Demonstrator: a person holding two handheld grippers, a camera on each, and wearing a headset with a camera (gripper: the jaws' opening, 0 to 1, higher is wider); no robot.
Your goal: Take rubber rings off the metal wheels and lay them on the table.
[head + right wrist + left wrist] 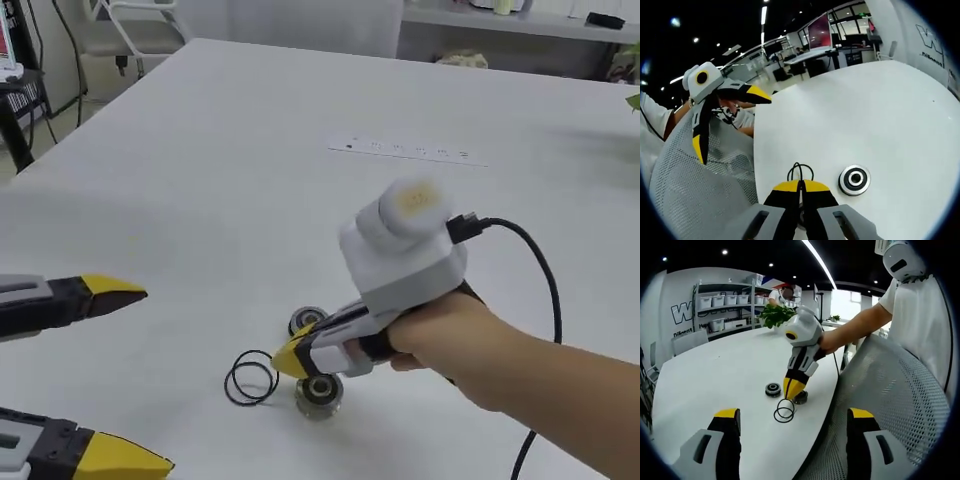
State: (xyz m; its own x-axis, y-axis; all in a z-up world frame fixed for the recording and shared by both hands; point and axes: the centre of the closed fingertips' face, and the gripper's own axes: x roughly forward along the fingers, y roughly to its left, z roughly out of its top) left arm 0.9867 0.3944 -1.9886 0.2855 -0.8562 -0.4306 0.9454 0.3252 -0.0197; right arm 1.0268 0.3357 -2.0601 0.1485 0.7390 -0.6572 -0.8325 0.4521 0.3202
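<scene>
Rings lie by the near edge of the table, just ahead of the right gripper, whose tips are pressed together, perhaps touching them; the left gripper, spread wide, hangs farther off.

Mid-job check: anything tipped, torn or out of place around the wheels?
Nothing stands out. One metal wheel and the second wheel sit on the table. The black rubber rings lie overlapped beside them. The right gripper is shut, its tips at the rings. No damage shows.
</scene>
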